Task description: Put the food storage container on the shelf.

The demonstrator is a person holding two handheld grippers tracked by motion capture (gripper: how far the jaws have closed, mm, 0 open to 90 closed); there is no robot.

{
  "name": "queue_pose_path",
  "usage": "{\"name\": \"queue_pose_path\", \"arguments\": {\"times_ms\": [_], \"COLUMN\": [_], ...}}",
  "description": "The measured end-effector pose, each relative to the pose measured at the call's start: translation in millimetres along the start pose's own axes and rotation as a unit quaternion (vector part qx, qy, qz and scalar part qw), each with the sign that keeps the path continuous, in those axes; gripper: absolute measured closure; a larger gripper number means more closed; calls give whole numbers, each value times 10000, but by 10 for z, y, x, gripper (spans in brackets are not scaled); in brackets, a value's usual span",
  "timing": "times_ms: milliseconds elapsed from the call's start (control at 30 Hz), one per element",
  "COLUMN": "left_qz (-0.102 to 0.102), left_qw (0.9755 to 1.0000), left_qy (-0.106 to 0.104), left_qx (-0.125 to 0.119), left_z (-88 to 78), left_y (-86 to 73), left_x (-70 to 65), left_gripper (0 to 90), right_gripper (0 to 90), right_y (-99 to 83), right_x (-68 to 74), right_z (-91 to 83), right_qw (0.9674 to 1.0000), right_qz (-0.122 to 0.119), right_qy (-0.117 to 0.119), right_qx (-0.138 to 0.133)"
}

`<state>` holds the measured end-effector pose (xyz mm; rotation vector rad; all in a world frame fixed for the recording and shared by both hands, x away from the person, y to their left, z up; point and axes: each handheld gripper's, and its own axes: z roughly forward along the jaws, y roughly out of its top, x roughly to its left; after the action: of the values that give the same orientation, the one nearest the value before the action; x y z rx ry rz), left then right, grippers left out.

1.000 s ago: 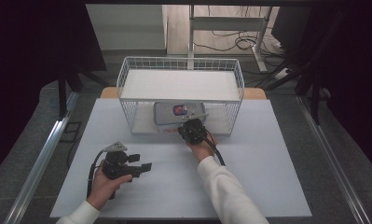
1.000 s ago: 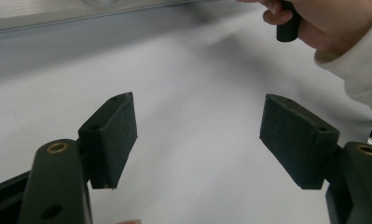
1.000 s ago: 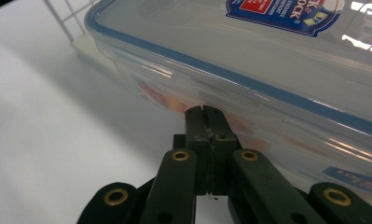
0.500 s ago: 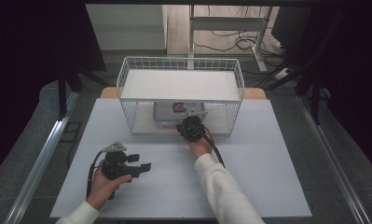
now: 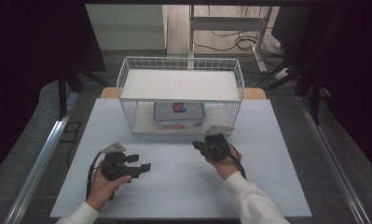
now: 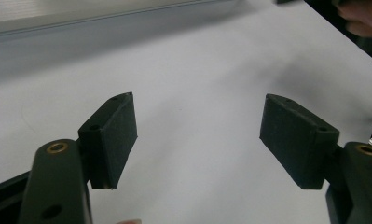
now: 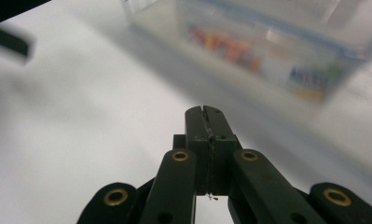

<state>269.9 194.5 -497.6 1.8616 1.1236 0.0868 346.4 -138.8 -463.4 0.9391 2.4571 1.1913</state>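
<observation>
While the clear plastic container (image 5: 179, 115) is sitting on the lower level of the white wire rack (image 5: 181, 85), under the rack's white shelf board, the right gripper (image 5: 210, 143) is hovering just in front of the rack's open side, apart from the container.

- Container: lidded box with a printed label on top and coloured contents showing through its wall; long axis running left to right across the table (image 5: 183, 186). From the right gripper it is lying ahead and a little toward the left.
- Right gripper: jaws pressed together on nothing. It is the nearer of the two, so any further handling of the container would likely fall to it.
- Left gripper (image 5: 144, 167): resting low on the table, well apart from the rack, pointing toward the right hand (image 5: 223, 161); jaws standing wide apart, nothing between them.
- Views: the high view is giving the rack, both hands and the container's place under the shelf. The right gripper view is showing the container (image 7: 286, 51) close but blurred, with its label and red-orange contents. The left gripper view is showing bare table (image 6: 188, 93) and fingertips (image 6: 363, 18) at the top corner.
</observation>
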Motion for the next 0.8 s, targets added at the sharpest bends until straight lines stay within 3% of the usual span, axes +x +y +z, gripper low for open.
{"name": "queue_pose_path", "arguments": {"times_ms": [100,167,333,400,533,633,800], "left_qz": [16,35,239,263,228,216,229], "left_qw": [10000,10000,9996,9995,9996,9996,9996], "left_qy": [3,13,155,186,170,173,166], "left_qx": [5,20,77,73,46,44,73], "left_z": [-2,9,-12,-36,-82,-89,-78], "left_y": [-4,-5,-41,-57,-80,-80,-81], "left_x": [-27,-49,-130,-147,-141,-119,-114], "left_gripper": [275,275,274,273,271,269,268], "right_gripper": [889,888,883,835,569,451,398], "right_y": [-246,-439,-705,-794,-911,-914,-884], "right_x": [18,10,-1,-13,-23,-42,-60], "right_z": [-273,-459,-762,-829,-890,-917,-935], "right_qw": [9999,9997,9996,9995,9996,9993,9989], "right_qz": [-52,78,191,250,215,308,414], "right_qy": [129,216,201,188,-58,-162,-229], "right_qx": [-9,29,56,80,162,96,-21]}}
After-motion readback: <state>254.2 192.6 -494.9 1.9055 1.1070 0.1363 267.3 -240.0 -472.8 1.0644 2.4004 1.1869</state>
